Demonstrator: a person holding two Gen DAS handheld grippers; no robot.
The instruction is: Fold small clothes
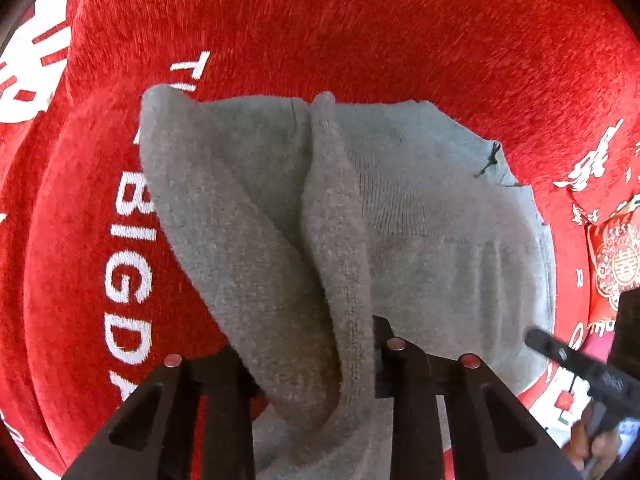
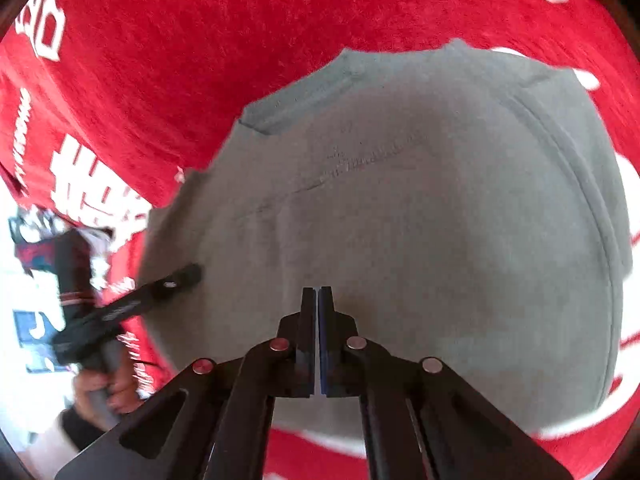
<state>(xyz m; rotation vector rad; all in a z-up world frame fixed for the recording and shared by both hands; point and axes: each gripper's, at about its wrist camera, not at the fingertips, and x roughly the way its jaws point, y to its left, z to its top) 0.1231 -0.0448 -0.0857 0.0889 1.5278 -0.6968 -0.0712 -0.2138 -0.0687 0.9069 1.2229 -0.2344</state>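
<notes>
Fingers (image 1: 380, 360) of the left gripper (image 1: 316, 364) are pinched on a thick fold of the gray cloth (image 1: 420, 240). The fold hangs up between them and runs away from the camera like a ridge. One finger is mostly hidden behind the fold.

The right gripper (image 2: 318, 292) has its fingers (image 2: 308, 340) pressed together with nothing between them. Its tips hang just over the flat part of the cloth (image 2: 400, 220), and I cannot tell if they touch it.

The cloth lies on a red blanket (image 1: 360, 20) with big white letters (image 1: 128, 260) on it. The blanket shows all around the cloth.

In the right view, the left gripper (image 2: 176, 280) pokes in from the side onto the cloth's edge. It looks blurry. A hand (image 2: 104, 392) holds its handle.
</notes>
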